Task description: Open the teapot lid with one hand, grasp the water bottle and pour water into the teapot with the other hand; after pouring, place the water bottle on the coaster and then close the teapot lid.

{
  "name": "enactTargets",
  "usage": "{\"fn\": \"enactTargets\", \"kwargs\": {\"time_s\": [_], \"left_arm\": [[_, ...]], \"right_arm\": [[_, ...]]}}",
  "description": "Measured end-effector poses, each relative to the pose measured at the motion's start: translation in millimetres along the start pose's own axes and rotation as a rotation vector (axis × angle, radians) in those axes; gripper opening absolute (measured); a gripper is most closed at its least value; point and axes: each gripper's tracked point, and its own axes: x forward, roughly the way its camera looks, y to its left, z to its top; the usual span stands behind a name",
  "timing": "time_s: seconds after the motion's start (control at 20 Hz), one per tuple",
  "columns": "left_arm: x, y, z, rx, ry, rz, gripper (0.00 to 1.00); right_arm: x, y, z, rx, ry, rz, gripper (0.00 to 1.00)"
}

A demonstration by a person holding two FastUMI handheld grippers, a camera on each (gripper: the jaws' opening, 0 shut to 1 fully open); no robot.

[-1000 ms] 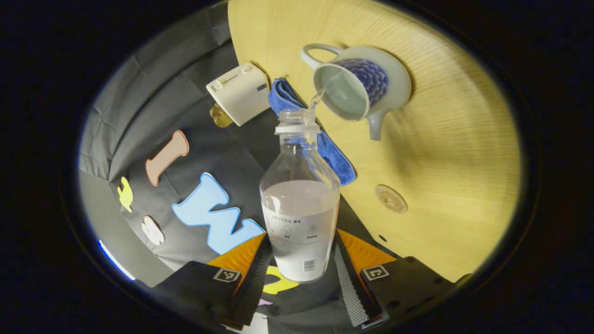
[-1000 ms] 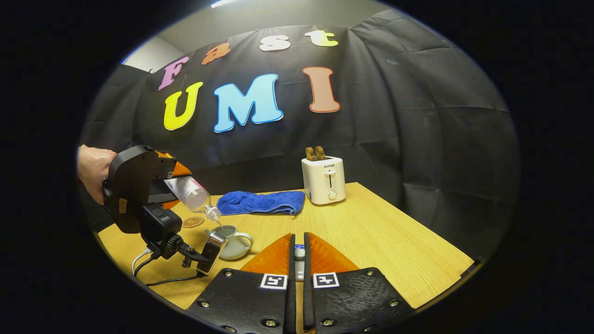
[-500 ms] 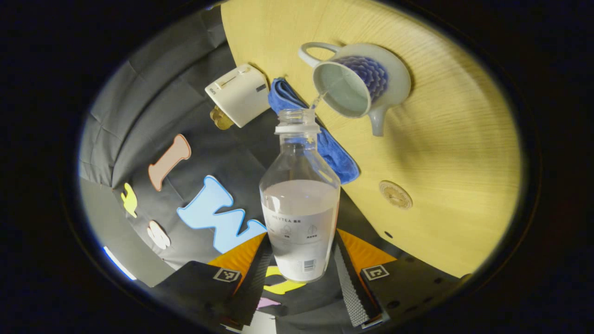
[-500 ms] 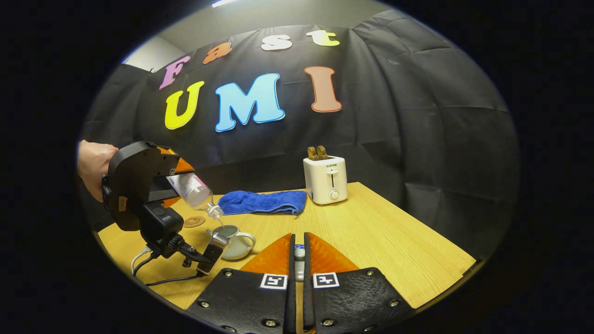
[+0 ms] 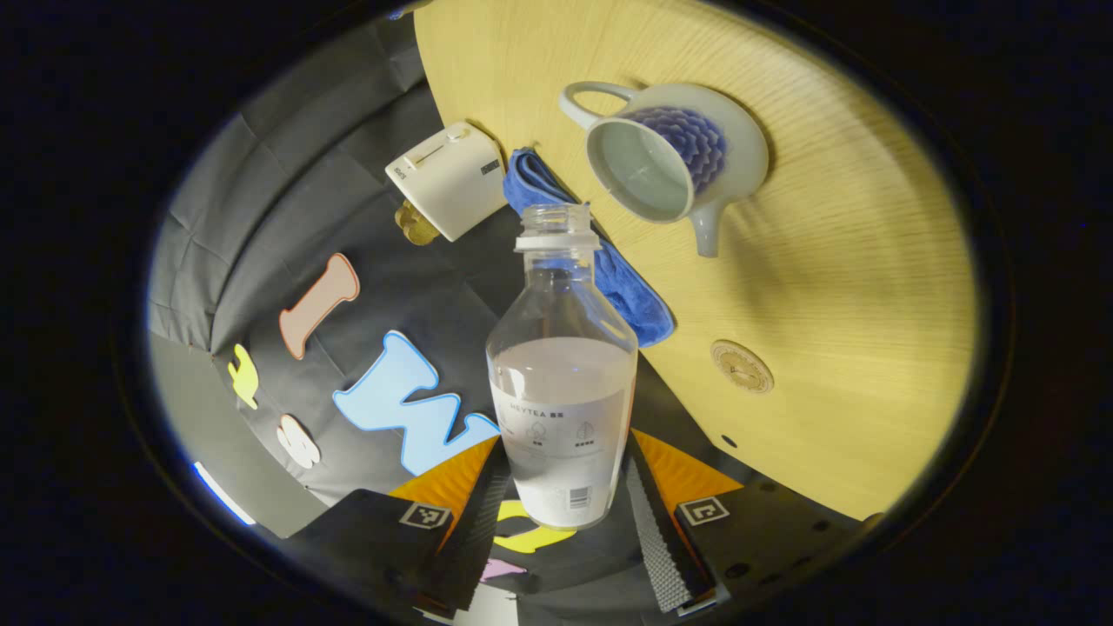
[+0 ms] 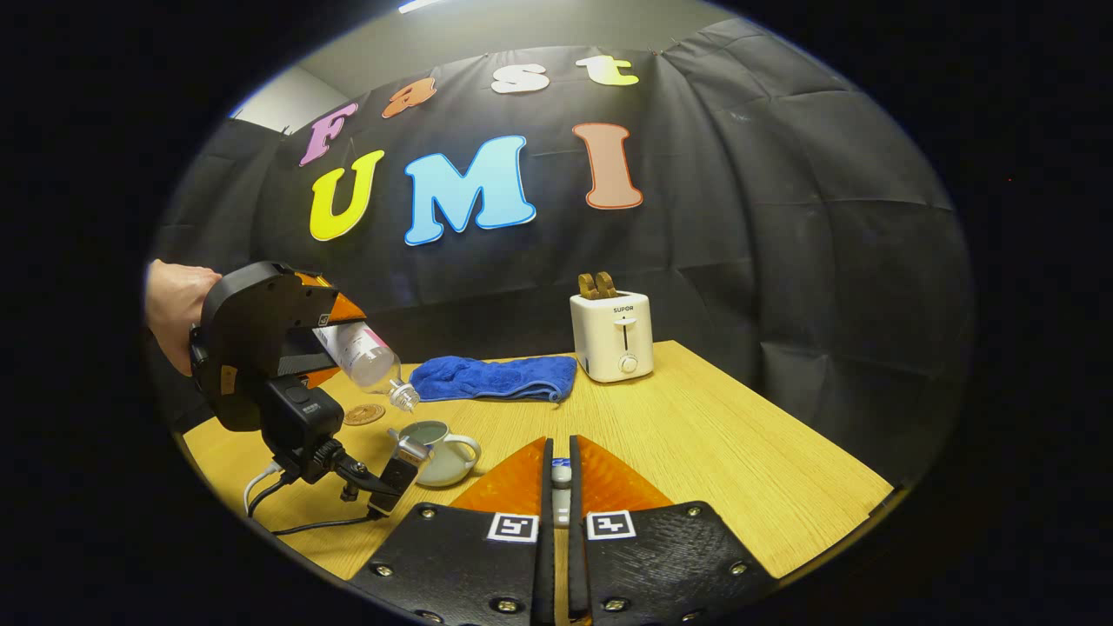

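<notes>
Clear plastic water bottle (image 5: 563, 382) sits clamped between the two fingers of my left gripper (image 5: 561, 513), both pressing on its lower, labelled part. Bottle is uncapped and tilted neck-down toward the table (image 5: 835, 261); its mouth hangs above and just beside the open teapot (image 5: 674, 161), not touching it. No stream visible at the mouth. Liquid fills roughly the lower half of the bottle as seen in the left gripper view.

Teapot stands on the wooden table with its lid off, handle toward the blue towel (image 5: 609, 269), spout pointing the other way. Water level inside: cannot tell. Round coaster (image 5: 741, 366) lies flat on the table, bare, apart from the teapot.

My right gripper (image 6: 561, 487) is held low over the near part of the table, fingers drawn almost together on a small pale object, the teapot lid (image 6: 562, 475), pinched between them; little of it shows. In the right gripper view a hand (image 6: 174, 309) holds the left gripper at the left, bottle angled down over the teapot.

White toaster (image 6: 611, 336) stands at the far edge of the table, beside the towel.
</notes>
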Motion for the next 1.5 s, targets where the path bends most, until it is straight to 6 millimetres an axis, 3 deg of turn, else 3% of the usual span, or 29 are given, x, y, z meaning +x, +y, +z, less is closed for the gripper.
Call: {"fn": "enactTargets", "kwargs": {"time_s": [0.05,0.9,1.5], "left_arm": [[0,-1,0,-0.003,0.000,-0.002,0.87],[5,-12,4,-0.180,-0.059,0.017,0.87],[2,-55,18,-0.576,-0.130,-0.117,0.88]], "right_arm": [[0,0,0,0.002,0.000,-0.001,0.06],[1,6,5,0.002,-0.006,0.002,0.06],[-4,8,16,0.005,-0.027,-0.014,0.06]]}}
